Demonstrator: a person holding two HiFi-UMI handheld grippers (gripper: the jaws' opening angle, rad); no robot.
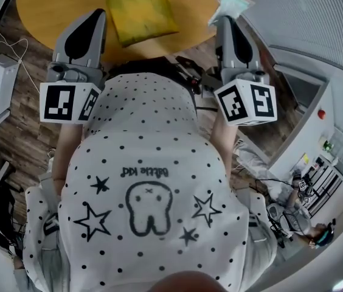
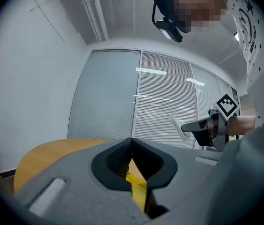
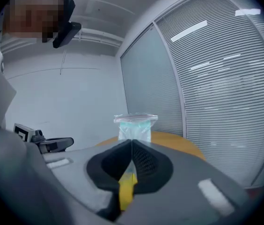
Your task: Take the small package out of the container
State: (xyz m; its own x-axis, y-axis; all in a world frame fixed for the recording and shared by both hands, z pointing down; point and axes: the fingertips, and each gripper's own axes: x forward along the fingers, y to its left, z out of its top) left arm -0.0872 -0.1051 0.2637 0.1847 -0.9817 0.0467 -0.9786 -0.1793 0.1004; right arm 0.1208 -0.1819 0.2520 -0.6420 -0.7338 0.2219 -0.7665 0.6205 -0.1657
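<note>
as right gripper pinches package, overhead-only container

Yellow container and round surface cut off by the head view's top edge, small package with its lower end hidden between the right gripper fingers, distant floor clutter too small to identify

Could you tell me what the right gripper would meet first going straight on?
Probably the wooden table, seen just beyond the small package that the right gripper is shut on; depth is unclear.
</note>
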